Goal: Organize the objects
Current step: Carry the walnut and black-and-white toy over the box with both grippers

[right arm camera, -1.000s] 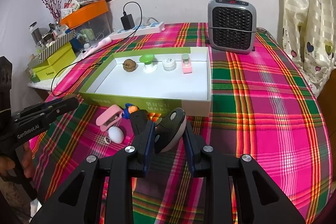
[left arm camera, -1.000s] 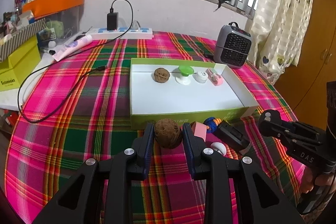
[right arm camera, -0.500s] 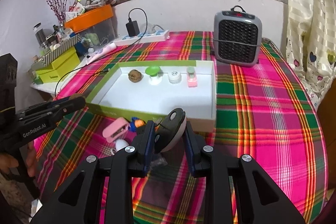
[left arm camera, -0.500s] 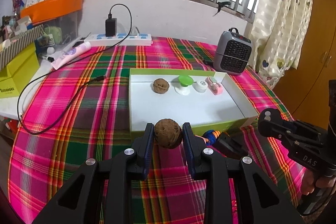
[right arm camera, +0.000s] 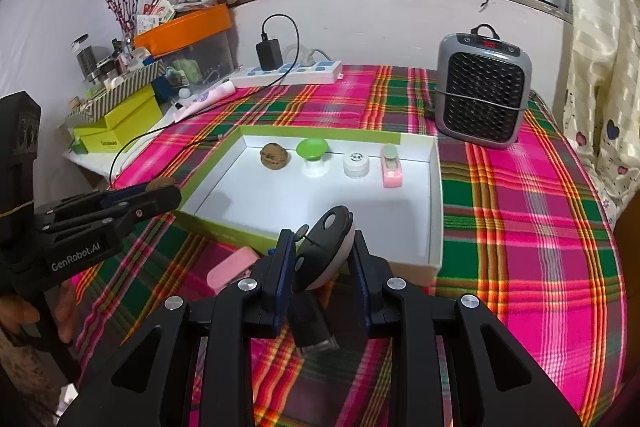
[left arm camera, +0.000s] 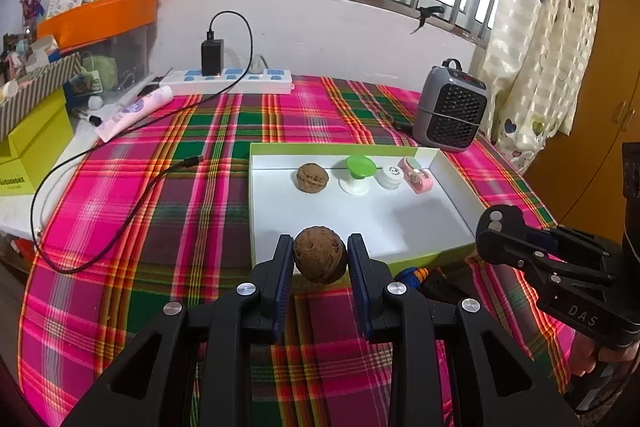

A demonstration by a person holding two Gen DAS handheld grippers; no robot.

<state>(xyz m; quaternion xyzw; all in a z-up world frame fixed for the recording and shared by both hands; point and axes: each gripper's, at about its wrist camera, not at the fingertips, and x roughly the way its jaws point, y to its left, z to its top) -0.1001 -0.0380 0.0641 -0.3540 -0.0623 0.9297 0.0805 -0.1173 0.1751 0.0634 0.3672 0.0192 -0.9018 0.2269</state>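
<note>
The fingers (left arm camera: 285, 267) of the left gripper (left arm camera: 320, 261) are clamped on a brown, wrinkled walnut (left arm camera: 320, 259), held between their tips.

Both wrist views sit close behind their tongs, angled down toward the window; the left looks from the box's (left arm camera: 456, 187) left-front, the right from its (right arm camera: 435, 203) right-front, sharing box, heater (left arm camera: 450, 115) (right arm camera: 482, 91), plaid worktop (left arm camera: 160, 211) (right arm camera: 520, 211).
</note>
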